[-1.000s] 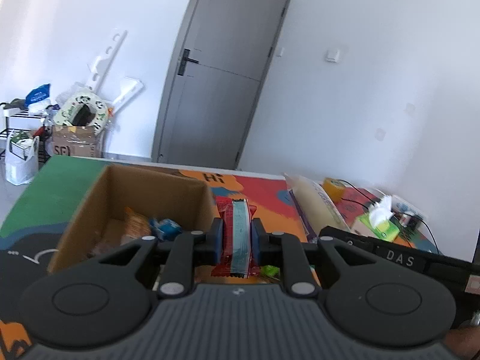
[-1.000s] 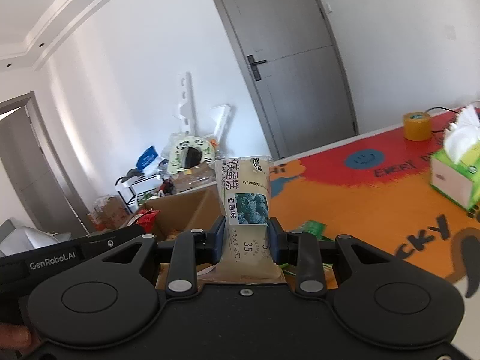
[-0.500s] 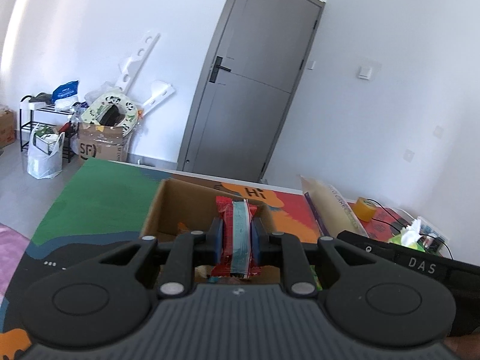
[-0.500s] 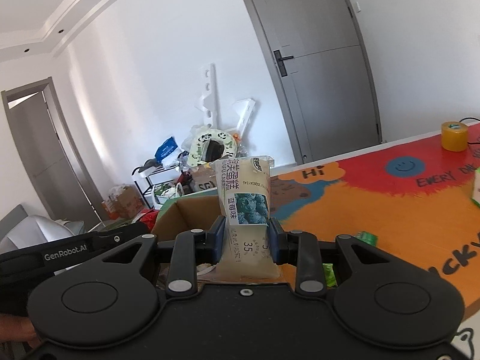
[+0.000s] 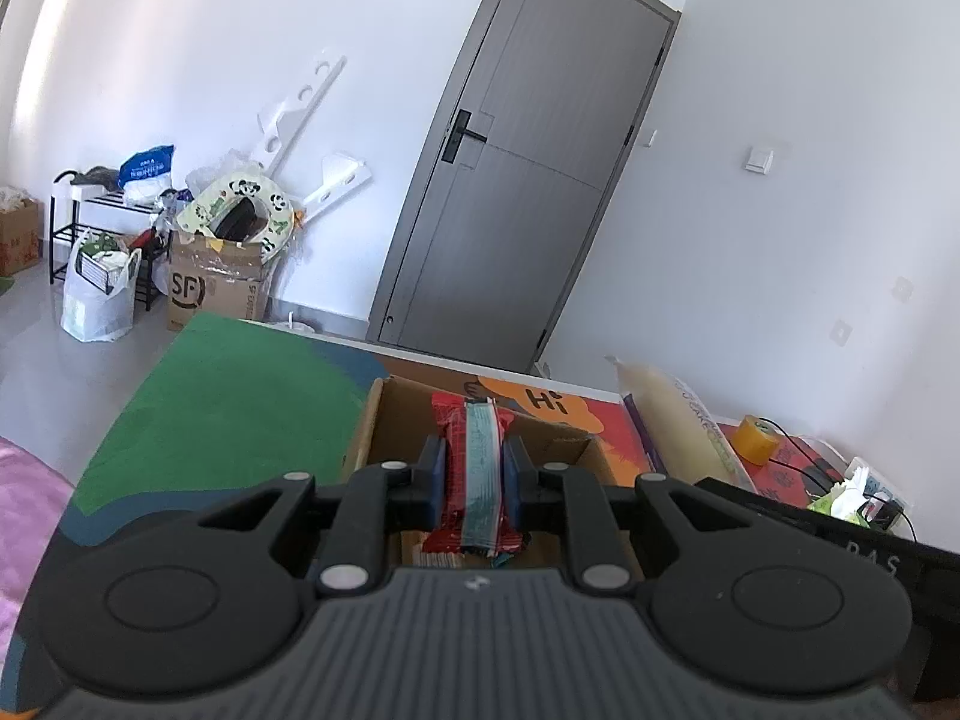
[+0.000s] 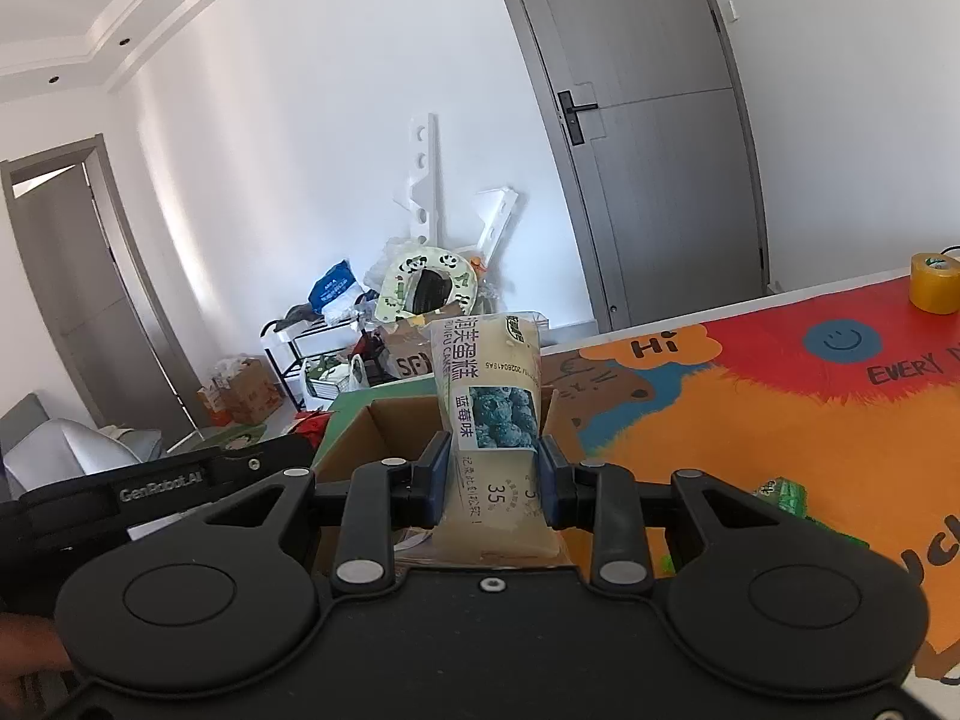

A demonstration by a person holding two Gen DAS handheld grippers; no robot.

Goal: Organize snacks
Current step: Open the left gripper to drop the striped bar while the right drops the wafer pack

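Left gripper (image 5: 474,474) jaws are pinching a crinkly red-and-blue foil snack bar (image 5: 476,474) upright over the open brown cardboard box (image 5: 363,438) on the colourful counter (image 6: 750,420), right gripper (image 6: 493,477) jaws are squeezing a soft pale plastic cake pouch (image 6: 492,414) above the same box.

Looks like somebody's home: grey panel door with a lever handle (image 5: 528,180) at frame centre, low black metal shoe rack (image 5: 99,240) and a taped brown cardboard shipping box (image 5: 216,288) piled with clutter at left.

Bright daylight, sharp focus, strong fisheye bending at edges.
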